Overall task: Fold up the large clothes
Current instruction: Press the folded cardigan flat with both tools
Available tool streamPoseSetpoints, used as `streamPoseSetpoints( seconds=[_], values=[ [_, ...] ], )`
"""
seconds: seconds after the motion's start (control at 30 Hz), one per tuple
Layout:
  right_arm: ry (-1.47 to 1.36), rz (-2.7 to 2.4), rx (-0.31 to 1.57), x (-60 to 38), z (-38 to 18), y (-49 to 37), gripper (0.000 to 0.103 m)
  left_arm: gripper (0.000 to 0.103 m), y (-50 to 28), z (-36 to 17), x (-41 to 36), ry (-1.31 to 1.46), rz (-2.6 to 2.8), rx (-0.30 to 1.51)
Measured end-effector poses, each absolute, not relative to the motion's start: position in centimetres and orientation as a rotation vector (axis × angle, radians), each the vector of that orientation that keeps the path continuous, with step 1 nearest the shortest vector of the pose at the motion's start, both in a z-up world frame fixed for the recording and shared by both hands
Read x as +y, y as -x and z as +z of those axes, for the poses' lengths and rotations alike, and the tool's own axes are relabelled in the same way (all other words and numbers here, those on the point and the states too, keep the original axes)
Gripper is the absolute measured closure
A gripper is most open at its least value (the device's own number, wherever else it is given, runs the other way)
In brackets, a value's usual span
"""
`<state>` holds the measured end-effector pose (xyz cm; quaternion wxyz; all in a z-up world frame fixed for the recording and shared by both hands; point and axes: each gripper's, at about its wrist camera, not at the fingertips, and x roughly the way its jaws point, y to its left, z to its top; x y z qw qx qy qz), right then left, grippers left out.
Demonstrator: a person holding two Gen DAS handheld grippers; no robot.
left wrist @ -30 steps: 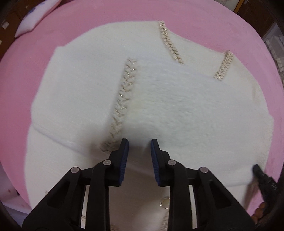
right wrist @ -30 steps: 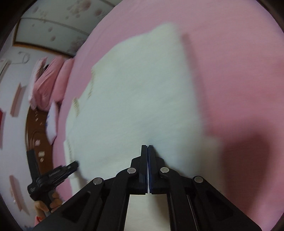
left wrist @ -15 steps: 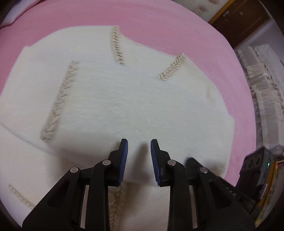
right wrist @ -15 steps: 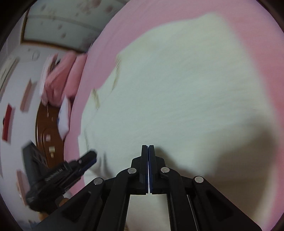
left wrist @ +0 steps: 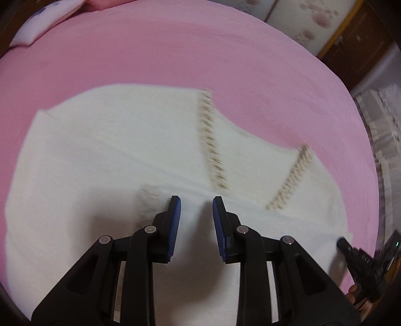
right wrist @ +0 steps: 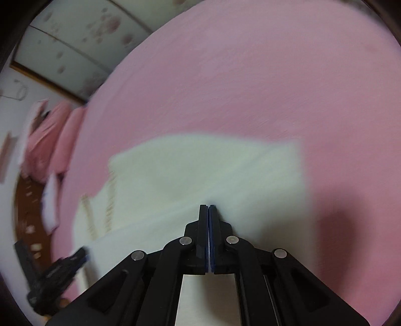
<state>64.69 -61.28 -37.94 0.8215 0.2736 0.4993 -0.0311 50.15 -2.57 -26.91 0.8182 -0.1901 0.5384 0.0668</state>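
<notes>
A large cream knitted garment with beige braided trim lies spread and partly folded on a pink bed. My left gripper is open, its blue pads just above the cloth near a fold line, holding nothing. In the right wrist view the garment is blurred. My right gripper is shut, its tips at the cloth; I cannot tell if fabric is pinched between them. The right gripper also shows in the left wrist view, at the garment's right edge. The left gripper shows at lower left of the right wrist view.
A white pillow lies at the bed's far left corner. Pink pillows and a wooden headboard stand at the left. Floral wardrobe doors are behind the bed. A white frilled cloth hangs by the bed's right edge.
Both cameras have swung and pulled back, so more pink bed shows beyond the garment. The left gripper stays open and the right stays shut. The right view is motion-blurred.
</notes>
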Motion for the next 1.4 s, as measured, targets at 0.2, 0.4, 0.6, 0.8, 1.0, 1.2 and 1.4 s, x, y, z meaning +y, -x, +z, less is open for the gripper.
streamPoseSetpoints(
  seconds=[0.2, 0.4, 0.6, 0.8, 1.0, 1.2, 1.4],
  values=[
    [-0.564, -0.148, 1.093, -65.2, -37.8, -63.6, 0.103, 0.079, -49.5, -27.9, -0.6, 0.486, 0.094, 1.149],
    [-0.392, -0.226, 1.163, -62.7, -36.5, -63.1, 0.103, 0.079, -46.8, -28.1, -3.9, 0.235, 0.097, 1.196],
    [-0.388, -0.249, 1.209, -59.6, -36.4, -61.1, 0.103, 0.079, -43.2, -27.7, -2.4, 0.340, 0.074, 1.199],
    [-0.366, -0.245, 1.236, -57.0, -36.6, -57.6, 0.103, 0.079, -40.9, -27.9, -2.2, 0.360, 0.068, 1.221],
    [-0.310, -0.239, 1.282, -54.0, -37.3, -54.5, 0.103, 0.079, -39.4, -27.5, -3.7, 0.234, 0.048, 1.266],
    [-0.295, -0.236, 1.320, -52.8, -37.5, -52.4, 0.103, 0.079, -38.7, -26.8, -4.6, 0.191, 0.079, 1.276],
    [-0.445, -0.018, 1.311, -50.0, -36.9, -51.3, 0.103, 0.079, -39.8, -25.2, -7.6, 0.312, -0.096, 1.264]
  ],
)
